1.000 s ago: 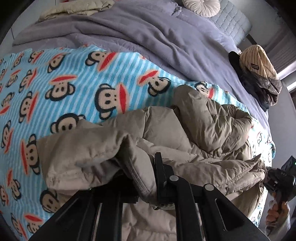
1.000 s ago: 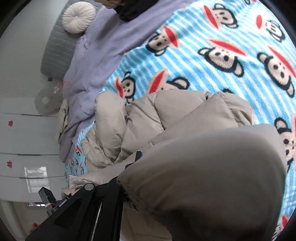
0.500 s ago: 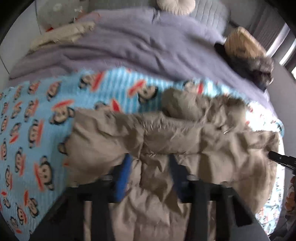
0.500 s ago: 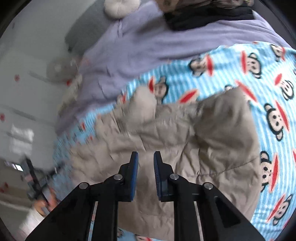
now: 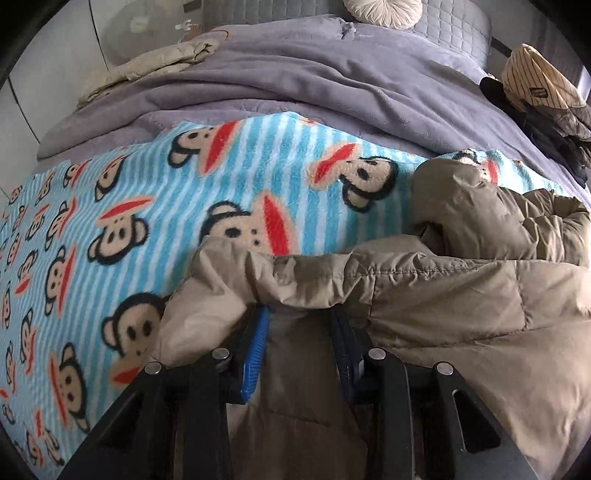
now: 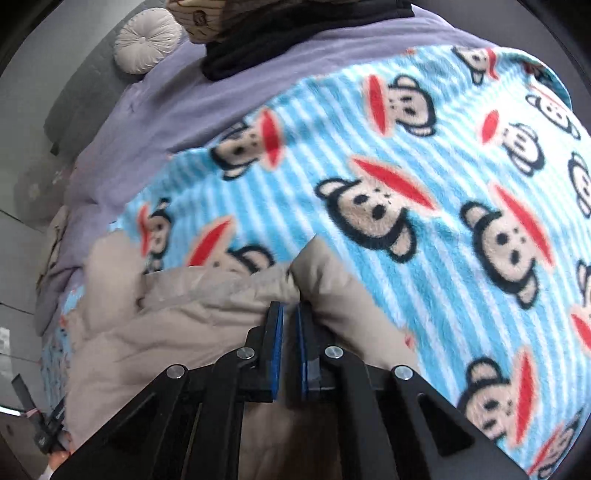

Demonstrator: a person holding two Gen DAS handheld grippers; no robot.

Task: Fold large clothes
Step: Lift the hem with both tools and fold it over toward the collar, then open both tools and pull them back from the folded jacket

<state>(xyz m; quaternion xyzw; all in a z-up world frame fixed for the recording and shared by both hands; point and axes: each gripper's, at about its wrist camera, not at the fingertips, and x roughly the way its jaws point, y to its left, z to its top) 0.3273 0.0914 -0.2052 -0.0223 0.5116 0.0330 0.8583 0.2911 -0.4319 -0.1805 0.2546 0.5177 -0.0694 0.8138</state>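
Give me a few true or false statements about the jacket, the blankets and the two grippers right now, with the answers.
1. The tan puffer jacket lies on a blue striped monkey blanket. True.
2. The left gripper is clamped tight with its fingers touching. False: its fingers stand apart, with jacket fabric draped over their tips.
3. The right gripper has its fingers close together at the jacket's edge. True, though whether fabric is pinched between them cannot be told.
4. The bed cover beyond the monkey blanket is bright green. False: the cover is purple.
5. A round cushion sits near the headboard. True.
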